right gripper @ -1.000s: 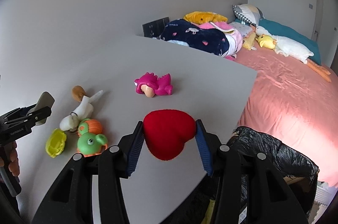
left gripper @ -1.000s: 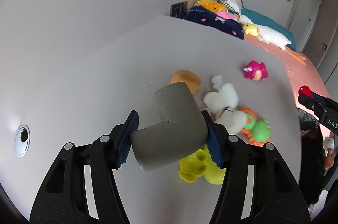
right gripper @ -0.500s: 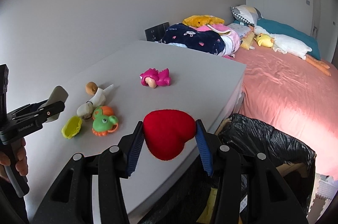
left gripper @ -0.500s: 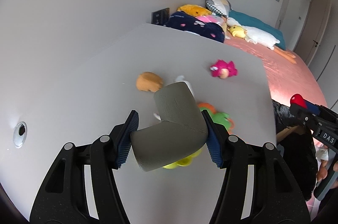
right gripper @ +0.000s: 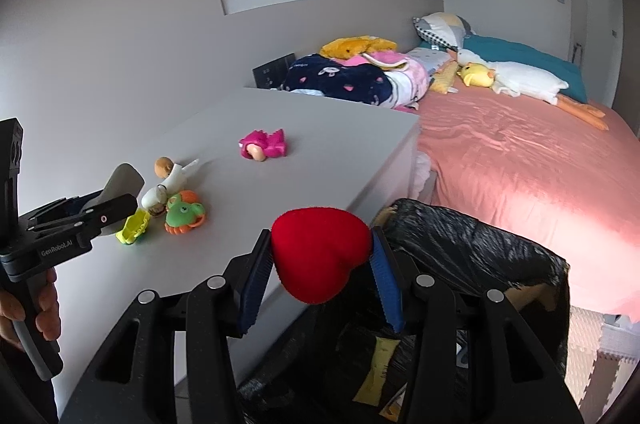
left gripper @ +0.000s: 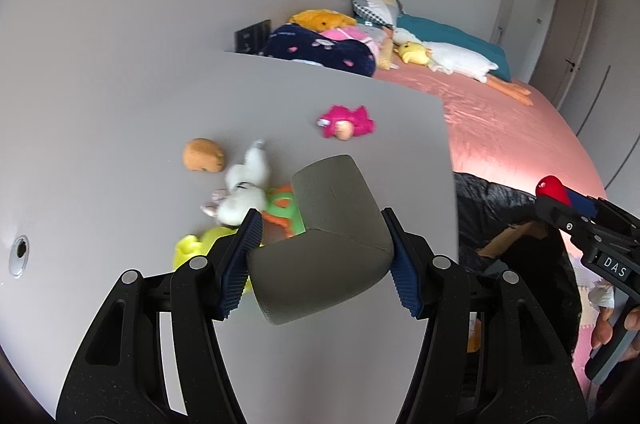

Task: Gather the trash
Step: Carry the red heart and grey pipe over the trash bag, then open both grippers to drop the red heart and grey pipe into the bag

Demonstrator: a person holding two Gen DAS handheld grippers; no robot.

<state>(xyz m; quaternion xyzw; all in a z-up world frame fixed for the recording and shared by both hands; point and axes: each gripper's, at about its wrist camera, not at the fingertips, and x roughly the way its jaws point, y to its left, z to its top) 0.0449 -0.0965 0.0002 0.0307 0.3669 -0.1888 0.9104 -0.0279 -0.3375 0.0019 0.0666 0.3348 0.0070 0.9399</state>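
Pale walls enclose a grey table (right gripper: 328, 127) beside a pink-sheeted bed (right gripper: 520, 159).

Left wrist: looking forward and downward over the worktop (left gripper: 120, 127), close above its near edge.
Right wrist: facing past the worktop's right edge.
Shared: worktop, bed (right gripper: 520, 159).

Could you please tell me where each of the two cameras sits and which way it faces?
Left wrist: behind the left gripper clamping a grey foam corner, facing the table; a hand shows.
Right wrist: behind the right gripper clamping a red heart, above the black trash bag.
Shared: pink toy, bed.
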